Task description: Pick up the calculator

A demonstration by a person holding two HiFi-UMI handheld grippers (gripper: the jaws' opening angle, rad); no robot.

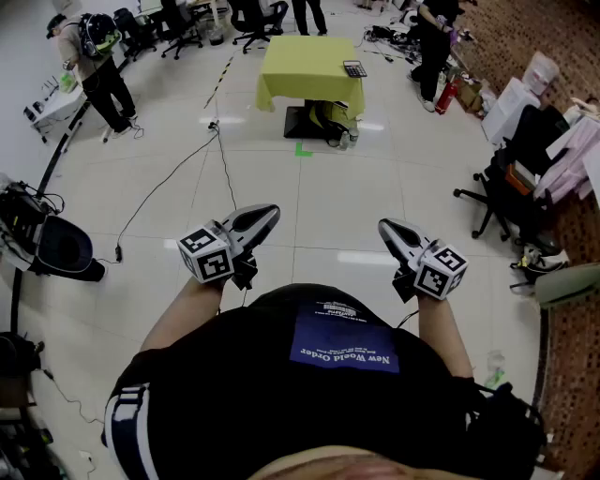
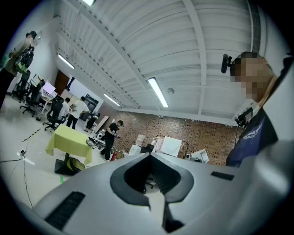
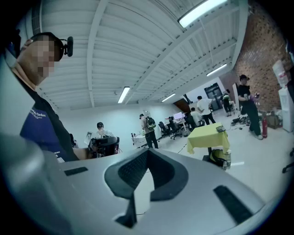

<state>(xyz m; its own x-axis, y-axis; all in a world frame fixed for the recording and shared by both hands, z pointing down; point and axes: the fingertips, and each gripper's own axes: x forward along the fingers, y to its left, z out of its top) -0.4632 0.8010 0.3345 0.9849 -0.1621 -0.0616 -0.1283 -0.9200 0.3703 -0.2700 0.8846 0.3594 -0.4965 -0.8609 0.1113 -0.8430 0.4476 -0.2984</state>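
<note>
Floor (image 1: 309, 197): pale and glossy, it fills most of the head view, with a thin black cable (image 1: 178, 173) trailing across its left half.
Brick wall (image 1: 511, 28): reddish brown, it curves down the right edge of the frame, with chairs and clutter in front of it.
Your torso (image 1: 309, 375): a dark shirt fills the lower centre of the head view, and both your forearms reach up the frame from it.
Table (image 1: 300, 66): draped in a yellow-green cloth, it stands at the top centre of the frame, well apart from both tools.
Left gripper (image 1: 272, 212): it sits left of centre, held level over bare floor. Its jaws are pressed together and hold nothing.
Right gripper (image 1: 384, 226): it sits right of centre, also over bare floor. Its jaws are fully closed and empty.
Bag (image 1: 328, 117): dark, it sits on the floor at the foot of the table.
Calculator (image 1: 354, 68): small and dark, it lies flat on the cloth near the table's right edge. Neither tool is near it.
Tape mark (image 1: 303, 148): a small green corner on the floor just below the table.
</note>
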